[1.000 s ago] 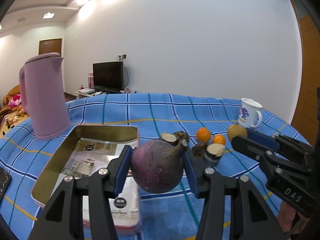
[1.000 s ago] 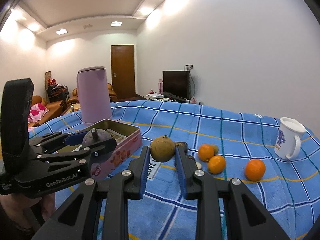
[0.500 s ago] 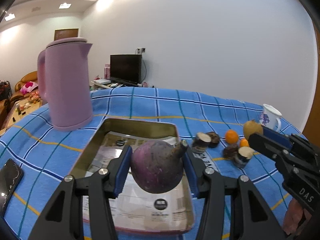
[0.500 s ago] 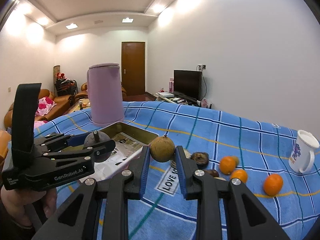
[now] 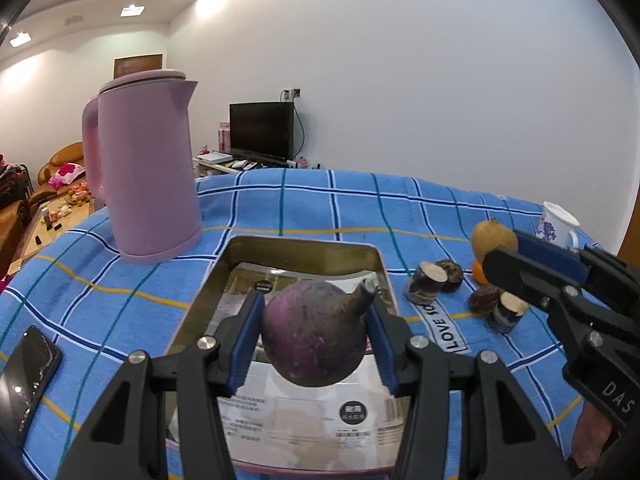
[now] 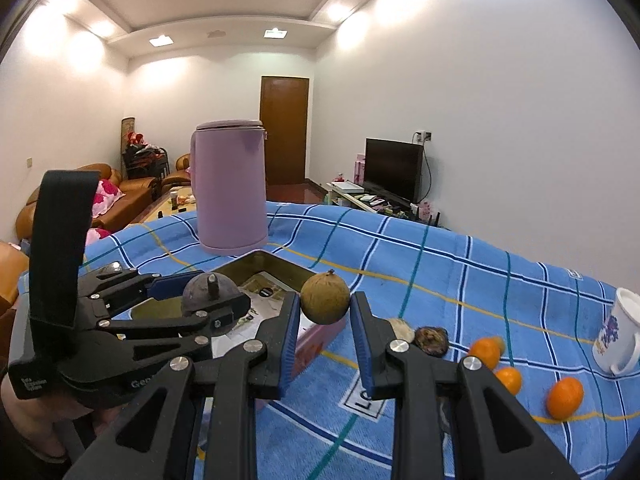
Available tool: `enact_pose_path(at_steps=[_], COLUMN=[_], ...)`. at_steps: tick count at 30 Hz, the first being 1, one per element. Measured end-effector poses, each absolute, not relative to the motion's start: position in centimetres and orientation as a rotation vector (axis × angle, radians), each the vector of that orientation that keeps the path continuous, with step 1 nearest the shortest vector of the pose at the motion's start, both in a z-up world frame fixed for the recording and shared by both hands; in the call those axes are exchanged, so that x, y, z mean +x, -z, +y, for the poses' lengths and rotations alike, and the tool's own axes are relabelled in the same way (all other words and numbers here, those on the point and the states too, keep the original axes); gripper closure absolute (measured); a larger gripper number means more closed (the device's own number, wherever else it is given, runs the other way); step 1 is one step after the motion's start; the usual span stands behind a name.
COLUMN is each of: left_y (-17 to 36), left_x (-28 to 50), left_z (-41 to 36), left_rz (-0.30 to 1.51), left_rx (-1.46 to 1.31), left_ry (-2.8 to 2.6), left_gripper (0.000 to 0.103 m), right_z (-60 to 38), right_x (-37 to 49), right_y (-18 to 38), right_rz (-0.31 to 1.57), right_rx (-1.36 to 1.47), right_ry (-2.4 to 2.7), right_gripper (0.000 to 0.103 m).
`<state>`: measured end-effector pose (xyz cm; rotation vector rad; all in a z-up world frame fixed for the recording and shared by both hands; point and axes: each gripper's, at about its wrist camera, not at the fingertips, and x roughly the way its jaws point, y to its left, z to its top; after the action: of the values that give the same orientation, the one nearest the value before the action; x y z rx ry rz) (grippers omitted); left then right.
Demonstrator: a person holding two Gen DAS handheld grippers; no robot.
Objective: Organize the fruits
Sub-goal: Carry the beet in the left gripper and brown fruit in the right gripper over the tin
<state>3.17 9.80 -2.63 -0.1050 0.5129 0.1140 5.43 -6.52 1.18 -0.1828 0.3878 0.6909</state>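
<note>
- A table draped in a blue checked cloth (image 5: 320,204) is seen in a lit living room, with a pink kettle (image 5: 146,164) behind a metal tin (image 5: 304,246).
- Over the last second, the left gripper (image 5: 314,334), clamped on a purple round fruit (image 5: 314,336), has been carried from the tin's edge to above its lined floor; release seems next.
- The right gripper (image 6: 324,312), closed on a brown round fruit (image 6: 325,298), has been brought toward the tin's corner.
- The tin's near rim is hidden by the fingers; whether the purple fruit touches the liner cannot be told.
</note>
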Motion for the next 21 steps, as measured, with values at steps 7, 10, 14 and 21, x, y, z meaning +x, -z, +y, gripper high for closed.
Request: enact_pose_path(at_steps=[7, 10, 14, 21], left_y=[3.0, 3.3, 3.4, 3.5], left_x=[4.0, 4.3, 4.7, 5.3], left_z=[11.2, 11.7, 12.3, 13.1], left_rz=[0.55, 0.565, 0.581, 0.601], left_rx=[-0.105, -0.112, -0.109, -0.098], left_ry=[-0.133, -0.133, -0.144, -0.159], left_gripper=[0.051, 0.051, 0.051, 0.051], right_z=[-4.6, -3.6, -2.8, -1.3], right_x=[5.9, 6.5, 7.2, 8.0], right_y=[-1.6, -1.5, -1.3, -0.4], right_rz=[0.402, 0.414, 0.436, 0.472], right_rx=[-0.199, -0.208, -0.203, -0.2], right_ry=[-0.727, -0.74, -0.753, -0.771], right_gripper=[0.075, 0.075, 0.075, 0.075])
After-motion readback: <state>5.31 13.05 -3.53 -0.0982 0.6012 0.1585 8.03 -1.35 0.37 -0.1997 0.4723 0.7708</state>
